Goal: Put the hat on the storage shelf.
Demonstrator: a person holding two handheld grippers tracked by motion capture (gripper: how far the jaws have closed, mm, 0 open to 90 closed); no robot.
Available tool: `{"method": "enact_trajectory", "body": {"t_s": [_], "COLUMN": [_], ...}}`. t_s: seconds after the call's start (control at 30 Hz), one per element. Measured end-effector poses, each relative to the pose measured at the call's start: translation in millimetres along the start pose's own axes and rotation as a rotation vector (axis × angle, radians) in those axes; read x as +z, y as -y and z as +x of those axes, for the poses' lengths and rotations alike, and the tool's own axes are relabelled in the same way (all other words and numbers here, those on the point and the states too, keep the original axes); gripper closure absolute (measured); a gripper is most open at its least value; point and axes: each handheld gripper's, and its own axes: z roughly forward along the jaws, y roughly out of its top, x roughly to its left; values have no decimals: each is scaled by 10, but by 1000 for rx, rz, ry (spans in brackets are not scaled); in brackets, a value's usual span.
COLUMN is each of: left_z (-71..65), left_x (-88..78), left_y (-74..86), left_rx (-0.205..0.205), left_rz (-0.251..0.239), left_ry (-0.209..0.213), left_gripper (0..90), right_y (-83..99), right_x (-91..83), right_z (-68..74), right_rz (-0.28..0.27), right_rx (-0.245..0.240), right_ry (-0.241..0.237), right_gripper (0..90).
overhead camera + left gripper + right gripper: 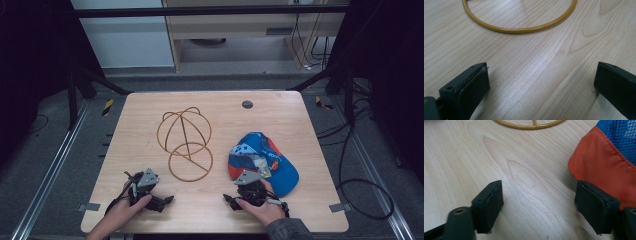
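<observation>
Left tongs (167,200) wide, empty, low on pale wooden surface (220,107). Centre: golden wire cap-shaped frame with ring base (185,142), bare. Right tongs (229,200) wide, empty, just beside blue-and-orange mesh cap (262,157). Nothing grasped; apparently all left. Cap's orange hem plain from right gripper view.

Wooden table (150,107), wire frame (186,144), cap (272,160)

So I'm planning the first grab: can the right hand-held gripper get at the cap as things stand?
Probably yes. The right hand-held gripper is open beside the cap, its orange edge next to one jaw, nothing between them.
</observation>
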Motion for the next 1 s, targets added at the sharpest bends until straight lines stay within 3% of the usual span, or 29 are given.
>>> {"method": "enact_trajectory", "body": {"t_s": [0.1,0.17,0.27,0.5,0.77,1.0], "left_z": [0,0,0,1,1,1], "left_x": [0,0,0,0,0,0], "left_y": [0,0,0,0,-1,-1], "left_rx": [0,0,0,0,0,1], "left_rz": [0,0,0,1,0,0], "left_ry": [0,0,0,0,0,0], "left_gripper": [0,0,0,0,0,0], "right_y": [-41,-168,-259,-290,-276,-312], "right_x": [-86,-288,-484,-829,-1019,-1102], "right_z": [-7,-84,-204,-511,-760,-883], "right_rz": [-4,8,0,65,111,140], "right_rx": [-16,-44,-27,-3,37,40], "right_ry": [-5,18,36,94,121,140], "right_gripper": [227,215,215,176,144,211]}}
